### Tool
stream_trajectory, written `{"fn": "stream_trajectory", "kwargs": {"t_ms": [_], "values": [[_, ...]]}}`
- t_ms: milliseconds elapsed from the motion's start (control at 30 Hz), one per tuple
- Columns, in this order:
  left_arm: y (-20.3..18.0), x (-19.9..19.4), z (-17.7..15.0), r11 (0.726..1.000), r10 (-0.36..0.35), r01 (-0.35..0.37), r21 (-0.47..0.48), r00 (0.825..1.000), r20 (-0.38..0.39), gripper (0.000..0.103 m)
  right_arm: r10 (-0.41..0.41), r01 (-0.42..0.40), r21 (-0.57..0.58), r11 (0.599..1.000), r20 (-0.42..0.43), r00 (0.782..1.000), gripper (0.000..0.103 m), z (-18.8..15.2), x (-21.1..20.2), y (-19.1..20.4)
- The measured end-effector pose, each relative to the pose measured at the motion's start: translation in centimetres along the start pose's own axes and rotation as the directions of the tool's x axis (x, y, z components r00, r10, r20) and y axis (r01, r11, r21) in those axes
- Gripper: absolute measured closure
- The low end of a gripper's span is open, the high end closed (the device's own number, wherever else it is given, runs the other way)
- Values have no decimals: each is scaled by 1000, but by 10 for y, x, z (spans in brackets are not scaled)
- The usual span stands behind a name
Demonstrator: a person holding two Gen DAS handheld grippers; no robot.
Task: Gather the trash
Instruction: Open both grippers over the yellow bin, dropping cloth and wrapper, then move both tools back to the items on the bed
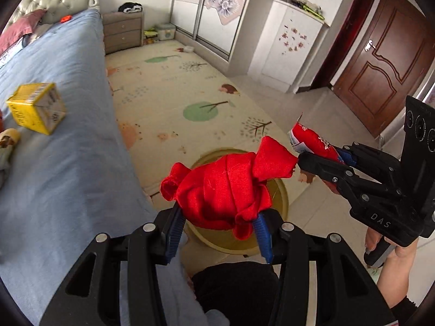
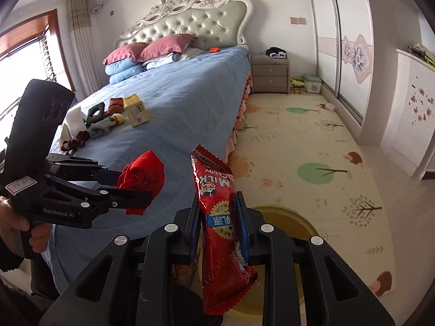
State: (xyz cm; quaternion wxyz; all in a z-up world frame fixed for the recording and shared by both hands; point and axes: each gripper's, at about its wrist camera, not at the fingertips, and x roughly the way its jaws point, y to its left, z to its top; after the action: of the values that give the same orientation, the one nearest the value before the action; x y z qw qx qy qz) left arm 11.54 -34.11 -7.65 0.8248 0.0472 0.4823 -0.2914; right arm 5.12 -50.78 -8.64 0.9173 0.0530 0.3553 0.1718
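My left gripper [image 1: 217,217] is shut on a crumpled red cloth [image 1: 223,187] and holds it above a round yellow bin [image 1: 282,195] on the floor beside the bed. The left gripper also shows in the right wrist view [image 2: 144,193] with the cloth [image 2: 142,176]. My right gripper [image 2: 218,217] is shut on a red milk candy wrapper [image 2: 220,217], held upright over the bin [image 2: 293,222]. The right gripper shows in the left wrist view [image 1: 307,157] with the wrapper [image 1: 312,140], just right of the cloth.
The bed with a blue sheet [image 2: 185,100] carries a yellow box [image 1: 36,108], socks and other small items [image 2: 100,122]. A patterned play mat [image 1: 176,103] covers the floor. A bedside cabinet [image 2: 269,73], wardrobe [image 1: 214,8] and brown door [image 1: 378,62] stand beyond.
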Motion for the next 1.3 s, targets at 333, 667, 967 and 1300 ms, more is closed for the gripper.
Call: {"fn": "stream_trajectory", "kwargs": {"t_ms": [333,667,967,1300], "values": [[-32,75,22,999,4,4,42,984,-177,56,-35,44,121,992,-80,996,79,-42,24,-61],[-25,108,26,1000,-19,19,-2,967,-255,16,-114,121,93,988,-71,991,46,-49,36,-68],[-26,109,24,999,38,-30,35,969,-245,15,-90,100,118,988,-91,992,46,-49,42,-77],[-28,74,27,999,30,-23,47,989,-147,15,-103,112,112,987,-85,991,46,-41,29,-64]]}}
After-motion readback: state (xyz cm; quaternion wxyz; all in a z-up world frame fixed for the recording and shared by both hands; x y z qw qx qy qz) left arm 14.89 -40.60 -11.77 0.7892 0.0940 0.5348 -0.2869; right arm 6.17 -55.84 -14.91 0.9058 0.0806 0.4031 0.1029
